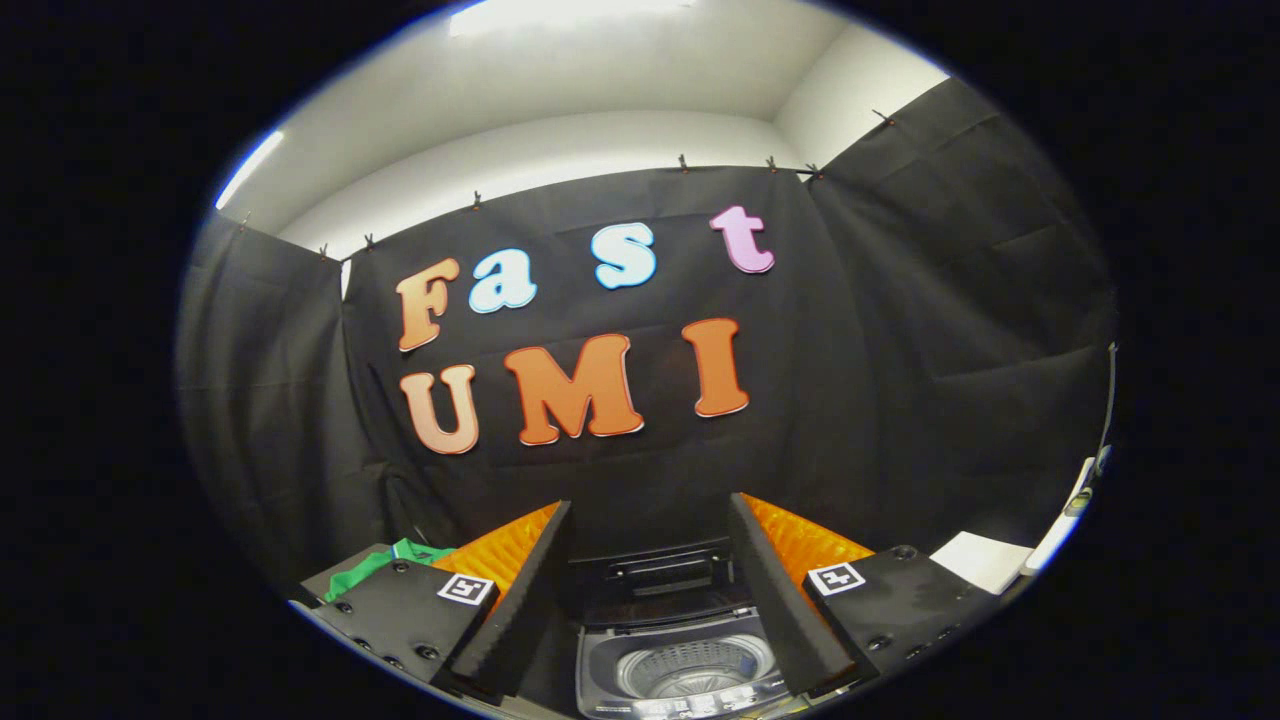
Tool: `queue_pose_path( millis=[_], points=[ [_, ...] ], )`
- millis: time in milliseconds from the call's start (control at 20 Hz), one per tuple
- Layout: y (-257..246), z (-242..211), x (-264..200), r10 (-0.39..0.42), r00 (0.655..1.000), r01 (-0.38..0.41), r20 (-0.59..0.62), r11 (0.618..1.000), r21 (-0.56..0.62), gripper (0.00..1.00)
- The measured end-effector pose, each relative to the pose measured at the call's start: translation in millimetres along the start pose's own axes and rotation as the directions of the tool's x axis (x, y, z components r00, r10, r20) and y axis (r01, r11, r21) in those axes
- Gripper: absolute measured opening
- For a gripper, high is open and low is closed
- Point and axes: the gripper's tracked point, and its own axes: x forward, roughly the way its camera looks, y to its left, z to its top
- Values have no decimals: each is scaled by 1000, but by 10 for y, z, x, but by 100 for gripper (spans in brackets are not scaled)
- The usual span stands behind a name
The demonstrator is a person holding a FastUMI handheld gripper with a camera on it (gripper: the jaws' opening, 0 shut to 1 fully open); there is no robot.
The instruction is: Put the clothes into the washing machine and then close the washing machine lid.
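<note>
Between the fingers of the tool [650, 590], spread wide and holding nothing: washing machine [690, 665], lid [655, 580] raised, drum empty. Green clothes [385, 563] lie left, beyond the left finger. Risk: reaching left at this height may clip the upright lid.

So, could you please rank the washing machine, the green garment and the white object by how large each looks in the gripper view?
1. Washing machine, lid up, between the open gripper's fingers.
2. and 3. Green garment and white object: similar visible patches, both partly hidden, so I would not rank them.
</note>
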Motion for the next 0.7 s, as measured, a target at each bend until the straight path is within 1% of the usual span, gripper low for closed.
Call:
queue_pose_path(
  millis=[150, 350, 500, 700],
  points=[
    [486, -75, 178, 93, 995, -94, -27, 996, -13, 98],
    [1164, -180, 364, 215, 975, -216, -55, 976, -10, 98],
    [1680, -365, 513, 305, 947, -307, -95, 952, -4, 98],
    [2449, -637, 602, 429, 890, -431, -157, 902, 24, 98]
  ],
)
